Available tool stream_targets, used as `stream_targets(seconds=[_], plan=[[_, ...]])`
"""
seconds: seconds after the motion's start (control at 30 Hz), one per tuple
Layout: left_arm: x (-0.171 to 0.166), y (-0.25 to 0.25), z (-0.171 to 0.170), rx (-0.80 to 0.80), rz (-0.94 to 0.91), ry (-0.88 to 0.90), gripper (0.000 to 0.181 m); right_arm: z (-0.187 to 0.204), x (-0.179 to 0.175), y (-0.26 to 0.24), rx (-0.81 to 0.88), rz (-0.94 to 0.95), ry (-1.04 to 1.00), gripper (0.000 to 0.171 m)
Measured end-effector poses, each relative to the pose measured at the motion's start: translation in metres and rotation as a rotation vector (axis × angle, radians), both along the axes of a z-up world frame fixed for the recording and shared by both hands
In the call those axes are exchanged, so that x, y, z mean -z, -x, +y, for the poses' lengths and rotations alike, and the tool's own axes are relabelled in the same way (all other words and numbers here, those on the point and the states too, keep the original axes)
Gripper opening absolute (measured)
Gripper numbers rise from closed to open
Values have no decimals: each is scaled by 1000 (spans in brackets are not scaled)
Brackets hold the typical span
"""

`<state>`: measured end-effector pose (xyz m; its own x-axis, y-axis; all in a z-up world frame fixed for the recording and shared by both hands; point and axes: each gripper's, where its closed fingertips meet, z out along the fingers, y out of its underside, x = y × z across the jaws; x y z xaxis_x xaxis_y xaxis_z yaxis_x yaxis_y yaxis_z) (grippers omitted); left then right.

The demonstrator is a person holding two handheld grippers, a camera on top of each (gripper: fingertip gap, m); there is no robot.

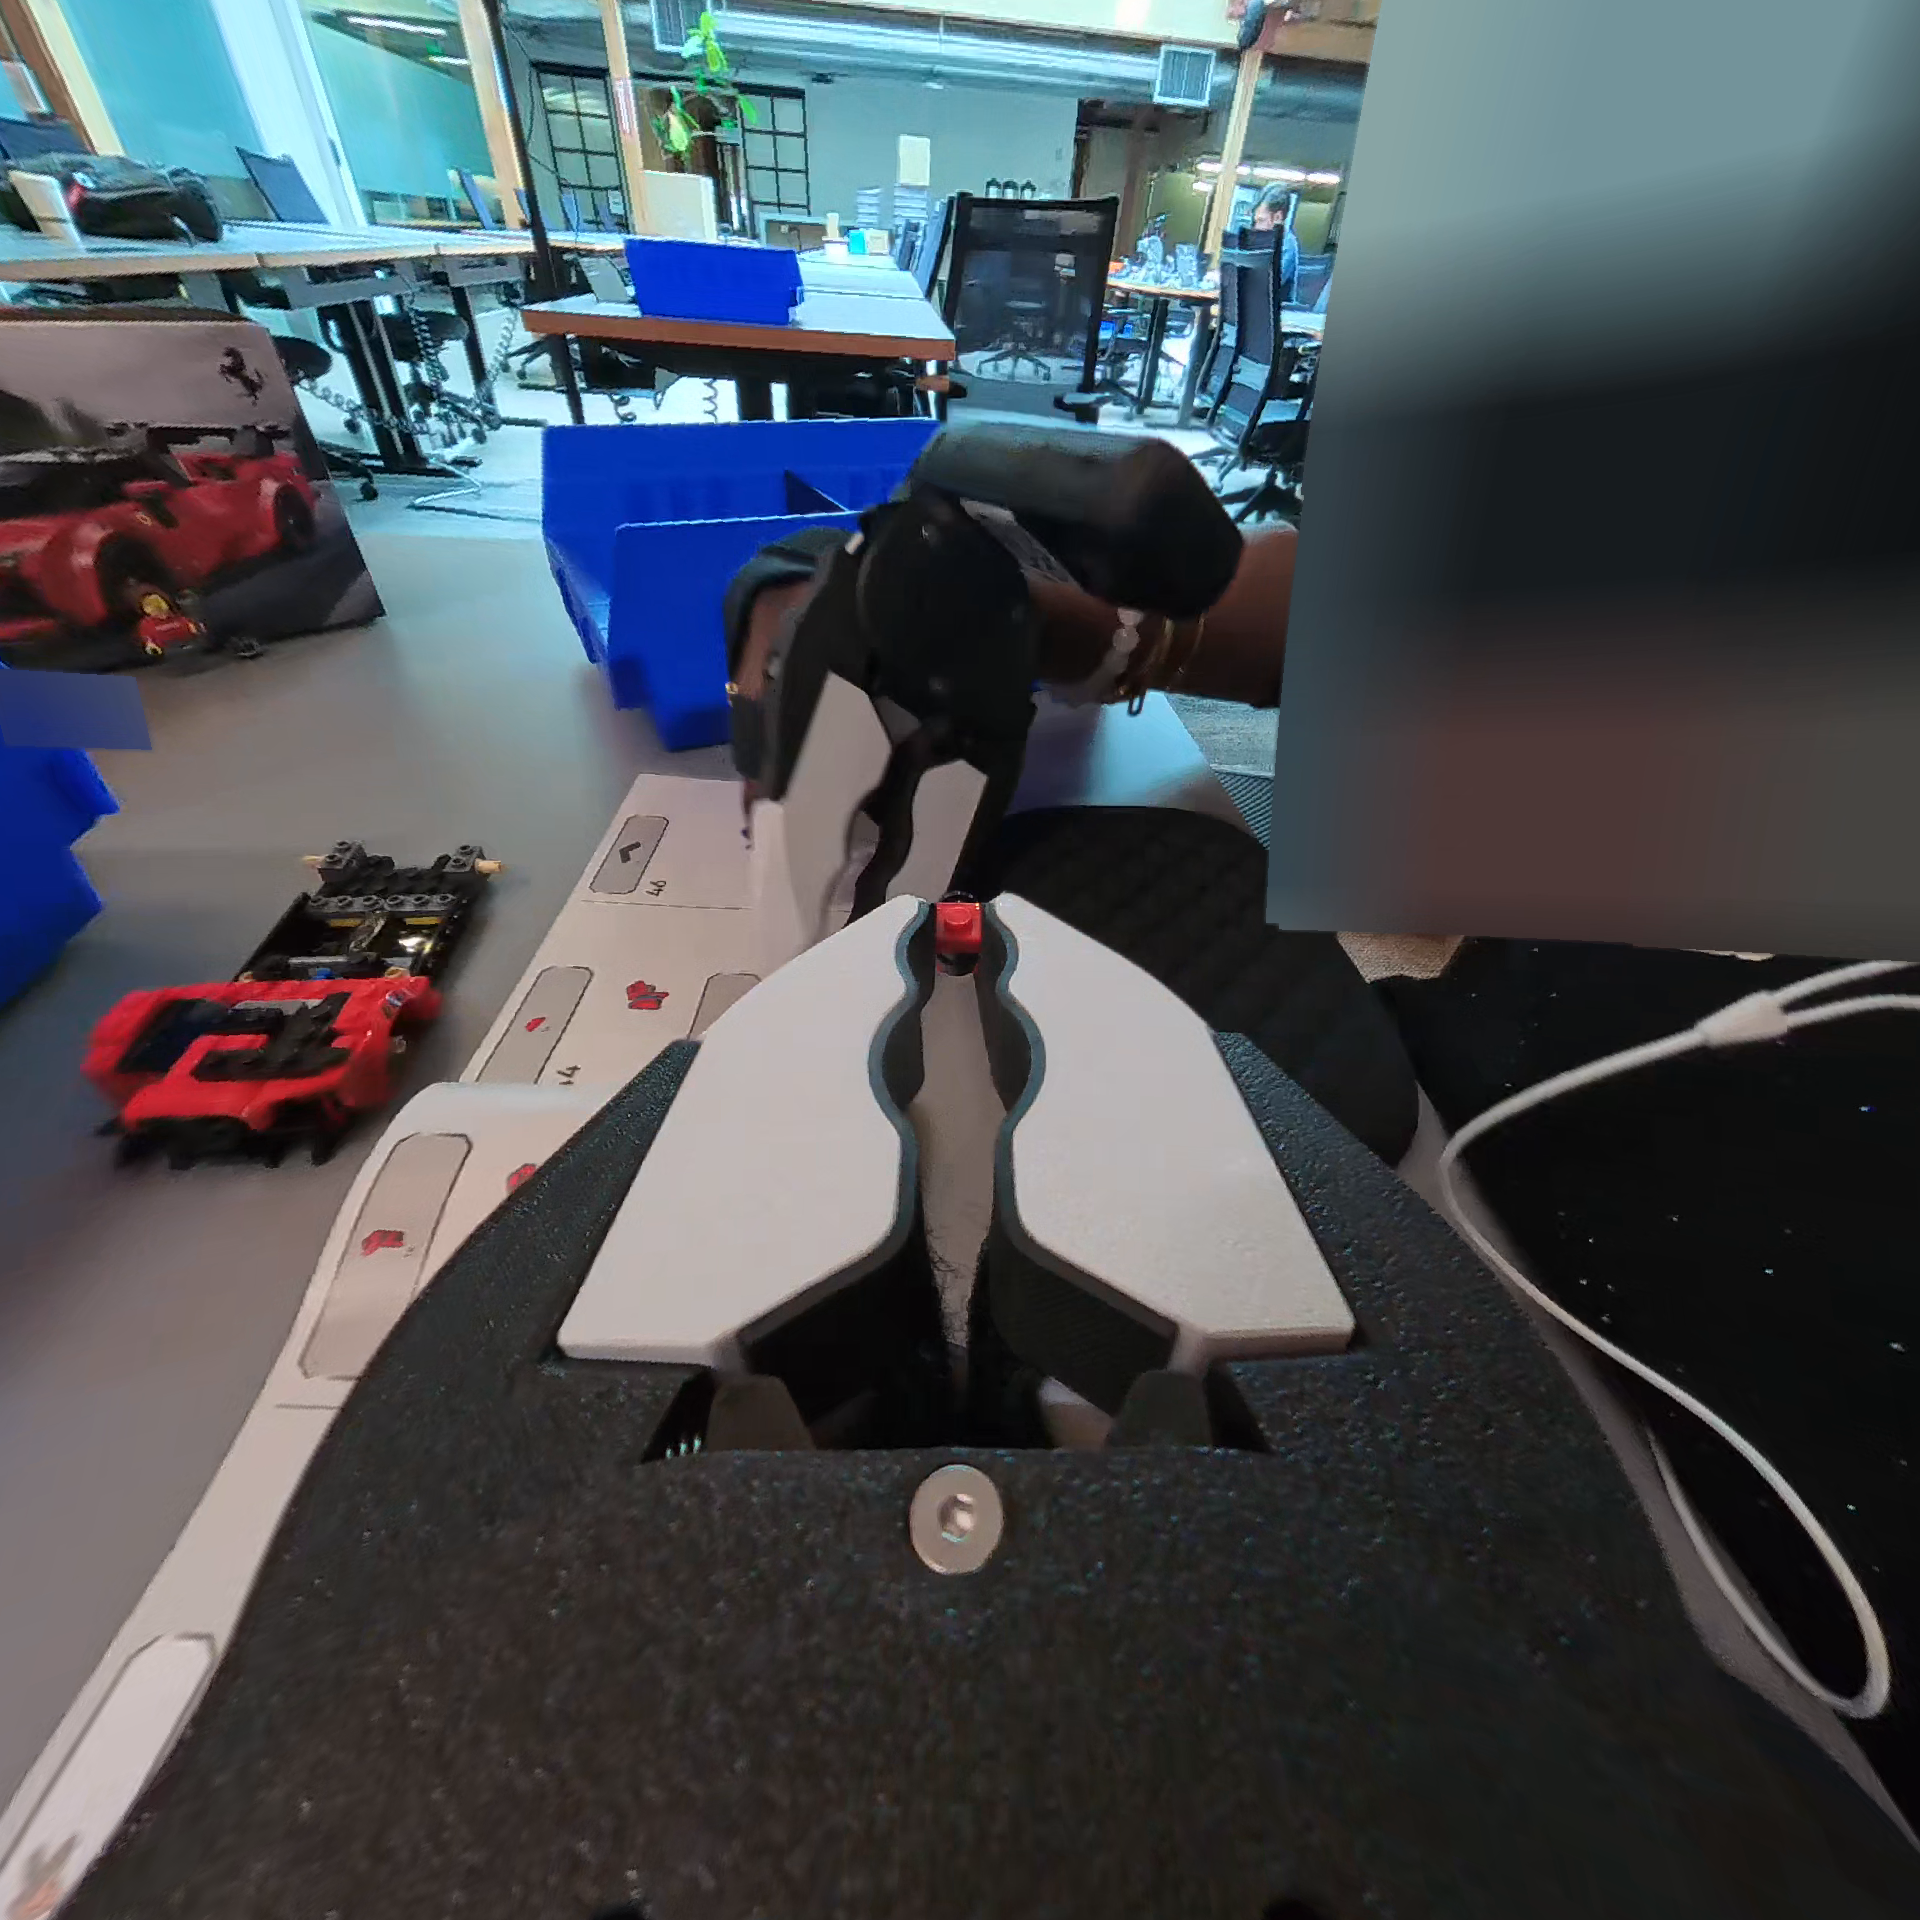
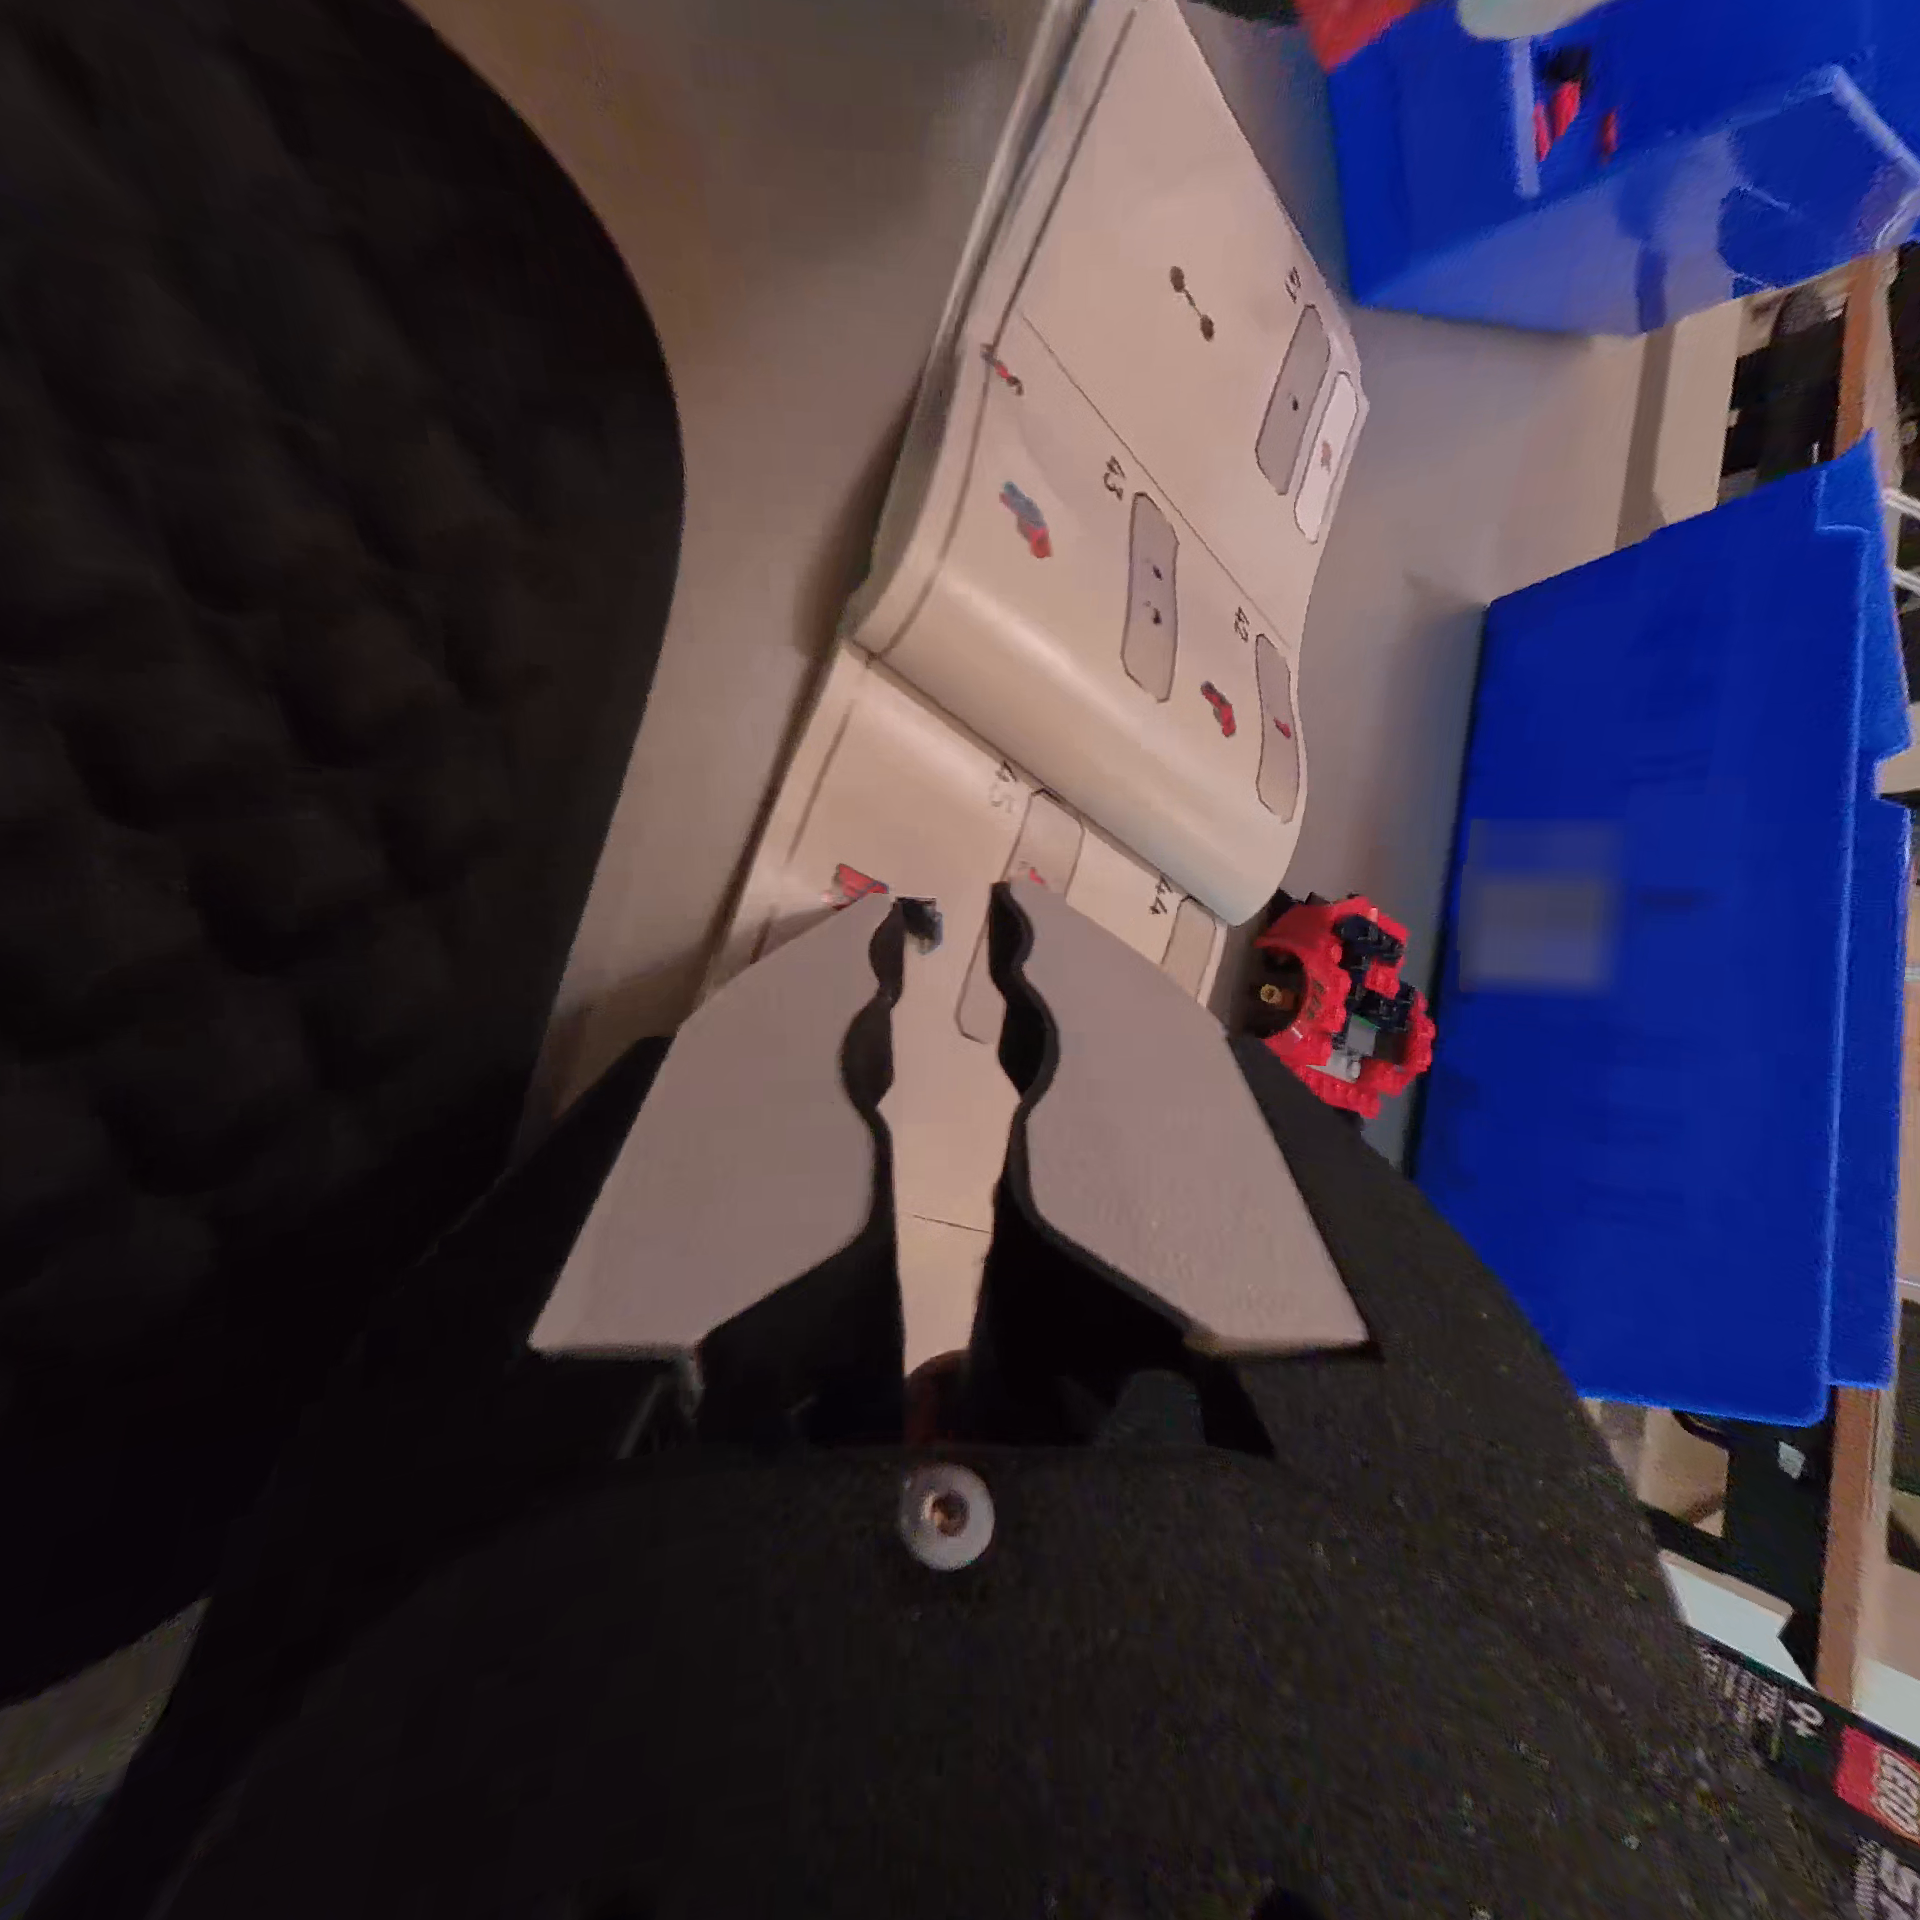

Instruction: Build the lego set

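Your left gripper (image 1: pixel 957 914) is sitting closest to the lens, and you are pinching a small red brick (image 1: pixel 957 928) right at its fingertips, so the piece is staying exposed for mating rather than buried between the pads. You are holding it above the open instruction booklet (image 1: pixel 665 883), probably so you can be checking the step while you work.

Your right gripper (image 2: pixel 943 902) is hovering over the same booklet (image 2: pixel 1122 436) with its fingers slightly apart. A tiny dark bit (image 2: pixel 921 921) is sitting at the tip of one finger — the blur makes it hard to say whether it is a held part or just something printed on the page. In the left wrist view that gripper (image 1: pixel 821 831) is pointing down just beyond the red brick, as if you are bringing the two together.

The half-built red car (image 1: pixel 281 1023) is lying on the grey table (image 1: pixel 312 727), left of the booklet and well apart from both grippers — parked there to keep the working space free. Blue bins (image 1: pixel 686 540) are standing behind the booklet, within reach for fetching parts, and the set's box (image 1: pixel 156 488) is standing upright at the far left.
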<state>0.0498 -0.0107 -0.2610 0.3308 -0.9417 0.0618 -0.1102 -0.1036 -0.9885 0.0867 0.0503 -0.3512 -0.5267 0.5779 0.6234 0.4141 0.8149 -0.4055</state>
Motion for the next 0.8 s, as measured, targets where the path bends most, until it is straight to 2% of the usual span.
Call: stream_targets(seconds=[0.07,0.17,0.53,0.8], plan=[[2,1,2,-11,4,5,7,-2,3,-2,7,8,18,5],[4,8,4,-38,-11,13,7,-4,5,-3,10,18,32,1],[0,16,2,-40,-56,32,7,-4,7,-4,74,-191,231,1],[-2,21,1,-45,-69,34,7,-3,7,-5,91,-341,319,11]])
